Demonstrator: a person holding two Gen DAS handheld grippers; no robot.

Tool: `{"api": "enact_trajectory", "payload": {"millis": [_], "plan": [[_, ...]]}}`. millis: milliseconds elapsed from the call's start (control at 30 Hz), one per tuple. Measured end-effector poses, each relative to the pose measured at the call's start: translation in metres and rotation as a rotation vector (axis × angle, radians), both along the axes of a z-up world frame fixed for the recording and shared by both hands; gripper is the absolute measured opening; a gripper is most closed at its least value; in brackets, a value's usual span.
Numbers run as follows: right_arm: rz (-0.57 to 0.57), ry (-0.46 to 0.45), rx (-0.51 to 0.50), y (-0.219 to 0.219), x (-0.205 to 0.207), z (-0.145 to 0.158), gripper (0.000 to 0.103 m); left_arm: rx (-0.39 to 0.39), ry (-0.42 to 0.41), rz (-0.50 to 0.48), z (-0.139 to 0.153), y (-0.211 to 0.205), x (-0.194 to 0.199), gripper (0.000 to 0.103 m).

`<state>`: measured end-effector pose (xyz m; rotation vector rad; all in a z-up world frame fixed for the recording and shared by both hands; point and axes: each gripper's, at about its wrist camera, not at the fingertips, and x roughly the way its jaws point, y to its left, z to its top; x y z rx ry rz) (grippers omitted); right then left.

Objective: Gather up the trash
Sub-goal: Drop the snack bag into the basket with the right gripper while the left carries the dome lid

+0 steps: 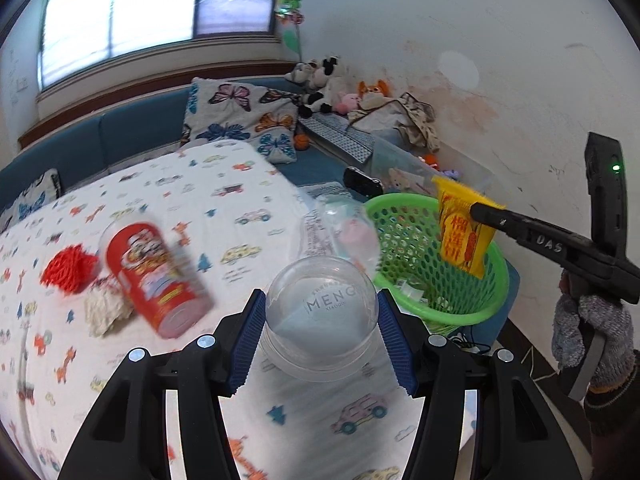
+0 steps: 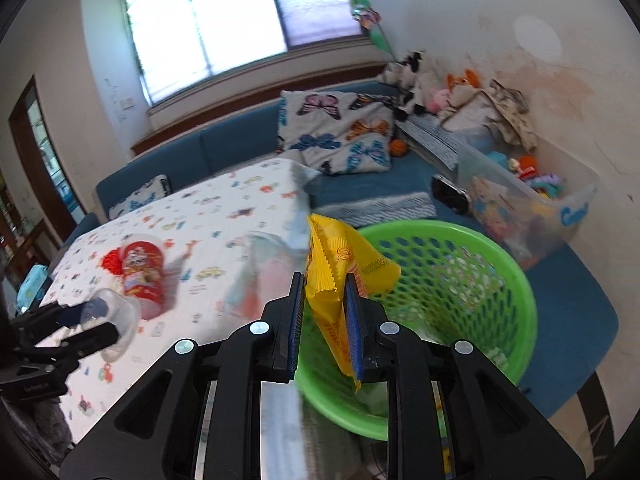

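My left gripper (image 1: 322, 302) is shut on a clear plastic cup (image 1: 322, 320), its blue pads pressed to both sides, above the patterned table. In the right wrist view that same cup (image 2: 116, 320) shows at the far left in the left gripper (image 2: 106, 322). My right gripper (image 2: 324, 284) is shut on a yellow snack wrapper (image 2: 340, 264), held over the near rim of the green basket (image 2: 500, 280). From the left wrist view the wrapper (image 1: 464, 232) hangs over the basket (image 1: 400, 220) from the right gripper (image 1: 478, 212). A red chip can (image 1: 154, 276) lies on the table.
A red mesh ball (image 1: 66, 268) and a cream wad (image 1: 104, 308) lie left of the can. A crumpled clear bag (image 1: 344, 228) rests by the basket. A blue couch (image 2: 240, 144) with butterfly pillows, plush toys and a clear toy bin (image 2: 532, 208) stands behind. A gloved hand (image 1: 588, 332) holds the right gripper.
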<state>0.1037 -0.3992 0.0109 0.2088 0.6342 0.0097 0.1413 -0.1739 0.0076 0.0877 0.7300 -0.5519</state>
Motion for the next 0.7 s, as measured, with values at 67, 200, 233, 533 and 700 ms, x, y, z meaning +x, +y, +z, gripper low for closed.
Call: {"api": "enact_trajectory", "payload": {"millis": [67,200,233,533,700], "plan": [[-0.023,0.018,-0.006,-0.010,0.000,-0.007,0.021,0.008,-0.005,-0.024,0.002,-0.013,0.003,0.055],[-0.055,0.051,0.011,-0.030,-0.001,-0.021,0.024,0.006,0.007,-0.069,0.004,-0.038,0.012,0.055],[-0.065,0.058,0.012,-0.035,-0.002,-0.024,0.029,0.006,0.008,-0.079,0.005,-0.044,0.014,0.055],[-0.114,0.065,0.021,-0.061,-0.018,-0.032,0.064,0.029,0.008,-0.166,0.006,-0.111,0.031,0.055],[-0.125,0.056,0.014,-0.068,-0.031,-0.032,0.078,0.034,0.020,-0.181,0.002,-0.139,0.039,0.055]]}}
